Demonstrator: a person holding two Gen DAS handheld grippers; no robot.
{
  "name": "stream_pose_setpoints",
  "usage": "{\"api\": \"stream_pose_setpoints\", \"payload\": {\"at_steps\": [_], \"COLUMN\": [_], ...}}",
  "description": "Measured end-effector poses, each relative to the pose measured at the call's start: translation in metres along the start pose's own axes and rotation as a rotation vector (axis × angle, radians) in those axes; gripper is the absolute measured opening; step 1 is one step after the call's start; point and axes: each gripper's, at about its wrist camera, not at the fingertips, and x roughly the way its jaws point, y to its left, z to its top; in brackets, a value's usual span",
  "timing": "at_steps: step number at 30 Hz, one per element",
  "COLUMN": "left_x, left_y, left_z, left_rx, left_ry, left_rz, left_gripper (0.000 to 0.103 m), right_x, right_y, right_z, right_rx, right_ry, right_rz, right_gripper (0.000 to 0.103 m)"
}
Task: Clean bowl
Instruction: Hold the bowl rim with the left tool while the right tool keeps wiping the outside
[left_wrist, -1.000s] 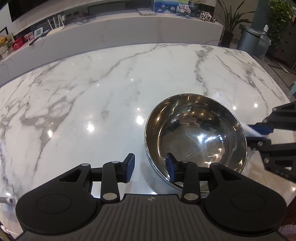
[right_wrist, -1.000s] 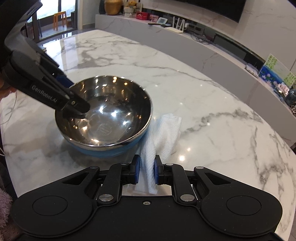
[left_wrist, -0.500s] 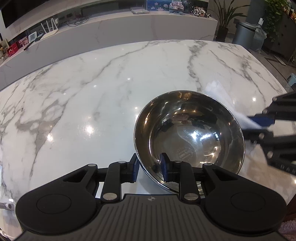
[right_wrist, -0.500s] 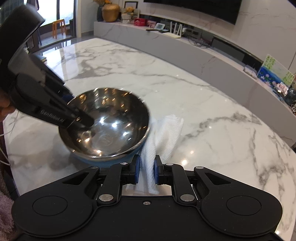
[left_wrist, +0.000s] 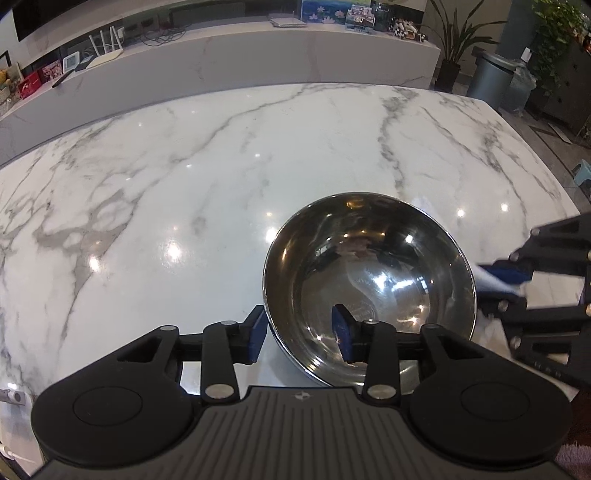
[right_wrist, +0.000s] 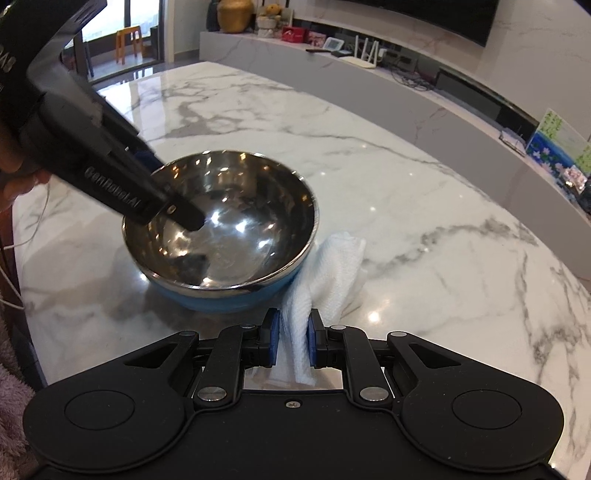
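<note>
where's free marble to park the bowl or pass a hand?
Free: the wide marble tabletop left of and beyond the steel bowl, out to the far edge. Also bare right of the white cloth, toward the table's far side. Crowded: around the bowl, where the left tongs straddle its rim and the right tongs pinch the cloth.

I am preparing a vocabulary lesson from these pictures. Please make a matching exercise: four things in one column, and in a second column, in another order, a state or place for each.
Things
1. bowl
2. paper towel
3. left gripper
4. marble table

States or places
A. pinched between two blue pads, lying beside the bowl
B. white with grey veins, carrying everything
C. shiny steel inside, blue outside, standing upright
D. jaws apart, one finger inside the bowl and one outside its rim

Pairs: 1-C, 2-A, 3-D, 4-B

The right gripper is the one pinching the towel.
</note>
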Motion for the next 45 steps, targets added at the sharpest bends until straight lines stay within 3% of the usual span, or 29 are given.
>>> {"api": "stream_pose_setpoints", "payload": {"at_steps": [6, 17, 22, 29, 45], "left_x": [0.003, 0.008, 0.007, 0.003, 0.009], "left_y": [0.001, -0.004, 0.001, -0.001, -0.007], "left_z": [0.001, 0.007, 0.005, 0.003, 0.004], "left_rx": [0.002, 0.016, -0.003, 0.013, 0.032], "left_ry": [-0.005, -0.01, 0.019, 0.054, 0.009], "left_rz": [0.018, 0.019, -0.007, -0.027, 0.015], "left_gripper": [0.021, 0.019, 0.032, 0.032, 0.017], "right_x": [-0.006, -0.007, -0.002, 0.005, -0.005], "right_y": [-0.007, -0.008, -0.005, -0.001, -0.009], "right_z": [0.004, 0.004, -0.001, -0.004, -0.001], "right_rx": [0.017, 0.015, 0.01, 0.002, 0.009], "right_ry": [-0.025, -0.017, 0.003, 0.028, -0.001], "right_rz": [-0.021, -0.022, -0.012, -0.002, -0.039], "right_gripper": [0.013, 0.013, 0.013, 0.013, 0.013]}}
